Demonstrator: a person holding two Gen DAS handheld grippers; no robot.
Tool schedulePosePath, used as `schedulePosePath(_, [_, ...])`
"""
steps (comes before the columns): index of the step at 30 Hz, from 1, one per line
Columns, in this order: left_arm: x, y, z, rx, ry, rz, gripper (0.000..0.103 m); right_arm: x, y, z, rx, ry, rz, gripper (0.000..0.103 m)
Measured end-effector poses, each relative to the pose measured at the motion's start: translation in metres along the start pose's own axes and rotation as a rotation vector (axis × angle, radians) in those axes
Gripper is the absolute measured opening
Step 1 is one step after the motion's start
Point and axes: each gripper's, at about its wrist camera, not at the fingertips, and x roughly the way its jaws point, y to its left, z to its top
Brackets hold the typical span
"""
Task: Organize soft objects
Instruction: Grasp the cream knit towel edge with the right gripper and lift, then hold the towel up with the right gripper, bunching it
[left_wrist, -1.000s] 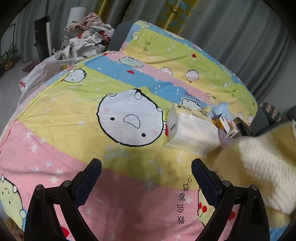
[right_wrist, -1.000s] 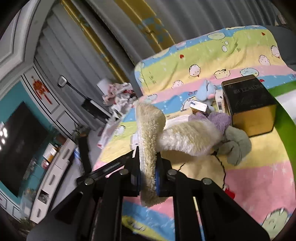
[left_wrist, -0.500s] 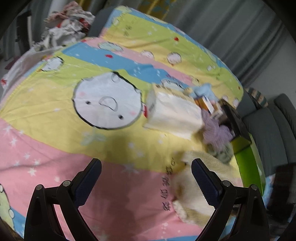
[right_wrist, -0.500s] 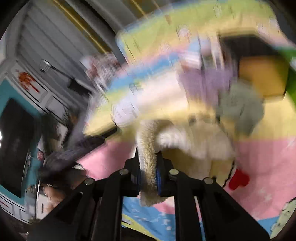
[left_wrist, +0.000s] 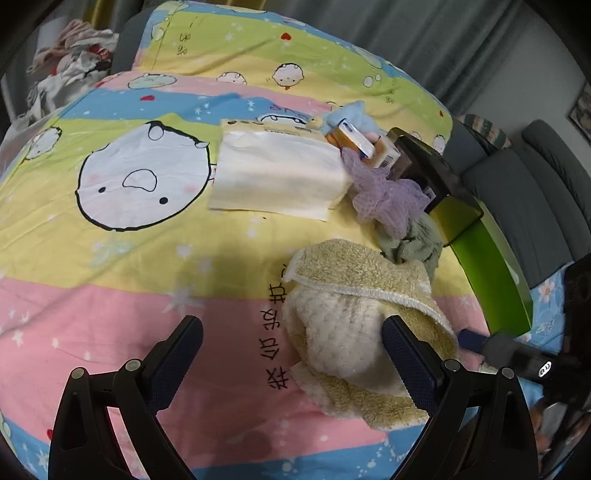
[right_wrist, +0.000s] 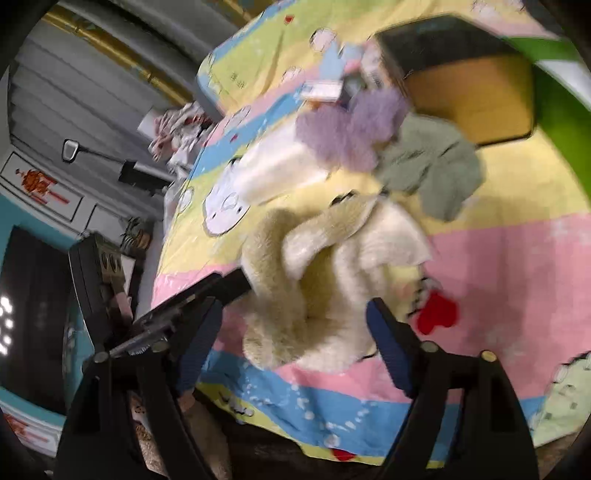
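On the bedspread (left_wrist: 110, 258), a cream fleece (right_wrist: 325, 280) lies crumpled, seemingly free between the right gripper's (right_wrist: 295, 328) opening jaws.

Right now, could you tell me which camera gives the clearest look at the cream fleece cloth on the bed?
The left wrist view: the cream fleece cloth is sharp there, lying crumpled on the bedspread with its stitched edge visible. The right wrist view shows it too, but motion-blurred, between the opening right gripper's fingers.

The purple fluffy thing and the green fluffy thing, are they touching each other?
Touching. The left wrist view shows the purple puff lying over the green cloth's top edge with no bedsheet between them.
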Motion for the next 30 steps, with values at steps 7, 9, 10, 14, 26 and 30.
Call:
schedulePosePath(7, [0.005, -0.013, -0.007, 0.015, 0.020, -0.043, 0.098, -0.007, -0.016, 0.019, 0.094, -0.078, -0.013, 0.090])
schedulePosePath(9, [0.009, -0.019, -0.010, 0.034, 0.033, -0.053, 0.098, -0.002, -0.019, 0.022, 0.105, -0.080, -0.024, 0.090])
schedulePosePath(10, [0.011, -0.022, -0.012, 0.044, 0.041, -0.057, 0.098, -0.005, -0.024, 0.020, 0.104, -0.077, -0.027, 0.090])
schedulePosePath(14, [0.023, -0.030, -0.019, 0.057, 0.080, -0.083, 0.098, 0.018, -0.032, 0.018, 0.096, -0.001, 0.001, 0.090])
schedulePosePath(26, [0.030, -0.048, -0.029, 0.142, 0.052, -0.082, 0.097, 0.052, -0.031, 0.009, 0.099, 0.104, 0.102, 0.080])
schedulePosePath(30, [0.031, -0.052, -0.030, 0.158, 0.027, -0.071, 0.089, 0.070, -0.027, 0.004, 0.092, 0.186, 0.181, 0.050])
